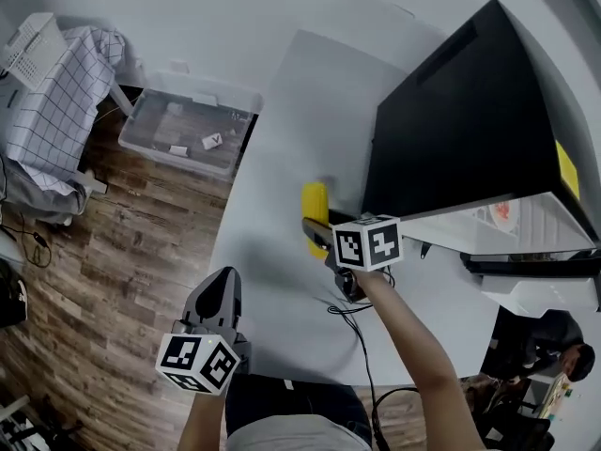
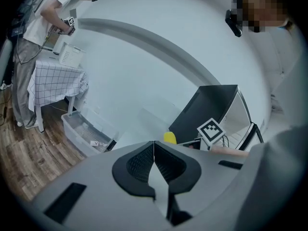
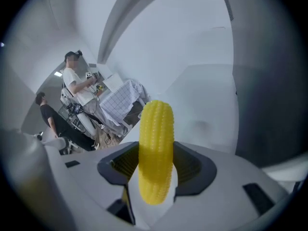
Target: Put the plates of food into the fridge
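Note:
My right gripper (image 3: pixel 155 165) is shut on a yellow corn cob (image 3: pixel 155 150), which stands up between its black pads. In the head view the corn cob (image 1: pixel 315 208) hangs over the white table (image 1: pixel 282 130), just left of the black fridge (image 1: pixel 460 130), with the right gripper (image 1: pixel 324 238) behind it. The fridge door stands open at the right, and a plate of food (image 1: pixel 500 212) shows on a white shelf inside. My left gripper (image 1: pixel 218 299) is shut and empty near the table's front edge; its pads (image 2: pixel 143 163) meet in the left gripper view.
A clear plastic bin (image 1: pixel 188 130) lies on the wooden floor left of the table. Beyond it a small table with a checked cloth (image 1: pixel 61 111) carries a white basket (image 1: pixel 33 45). A black cable (image 1: pixel 362 336) trails across the table's front. People stand in the background.

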A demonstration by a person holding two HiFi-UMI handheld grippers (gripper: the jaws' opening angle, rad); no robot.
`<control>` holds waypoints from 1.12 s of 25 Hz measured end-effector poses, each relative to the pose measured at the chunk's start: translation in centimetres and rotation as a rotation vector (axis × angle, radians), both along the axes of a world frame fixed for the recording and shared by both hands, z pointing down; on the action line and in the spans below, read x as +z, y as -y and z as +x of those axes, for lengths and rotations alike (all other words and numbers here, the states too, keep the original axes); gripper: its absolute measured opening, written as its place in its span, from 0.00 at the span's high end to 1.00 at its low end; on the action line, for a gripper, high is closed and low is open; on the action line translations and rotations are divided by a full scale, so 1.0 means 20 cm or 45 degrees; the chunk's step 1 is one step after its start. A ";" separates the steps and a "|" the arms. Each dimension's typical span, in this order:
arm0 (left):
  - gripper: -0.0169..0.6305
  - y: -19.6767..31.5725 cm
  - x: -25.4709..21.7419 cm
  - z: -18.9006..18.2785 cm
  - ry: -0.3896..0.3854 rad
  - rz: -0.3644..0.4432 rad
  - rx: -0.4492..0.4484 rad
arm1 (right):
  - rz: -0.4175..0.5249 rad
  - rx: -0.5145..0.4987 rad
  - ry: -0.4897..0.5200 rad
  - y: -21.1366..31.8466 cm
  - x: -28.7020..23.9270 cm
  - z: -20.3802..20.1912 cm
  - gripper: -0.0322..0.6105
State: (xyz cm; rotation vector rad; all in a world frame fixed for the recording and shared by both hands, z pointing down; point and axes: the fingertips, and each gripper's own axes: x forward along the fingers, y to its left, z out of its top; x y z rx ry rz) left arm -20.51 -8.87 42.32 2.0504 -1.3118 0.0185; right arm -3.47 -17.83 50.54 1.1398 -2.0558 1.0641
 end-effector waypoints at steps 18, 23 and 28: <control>0.96 -0.24 0.08 0.43 0.061 -0.003 0.359 | -0.037 0.436 0.038 -0.91 0.08 0.51 0.60; 0.96 -0.27 0.05 0.53 0.065 0.022 0.428 | -0.009 0.524 0.076 -0.95 0.02 0.64 0.60; 0.96 -0.30 0.01 0.61 0.069 0.037 0.465 | 0.011 0.559 0.069 -0.96 -0.03 0.79 0.60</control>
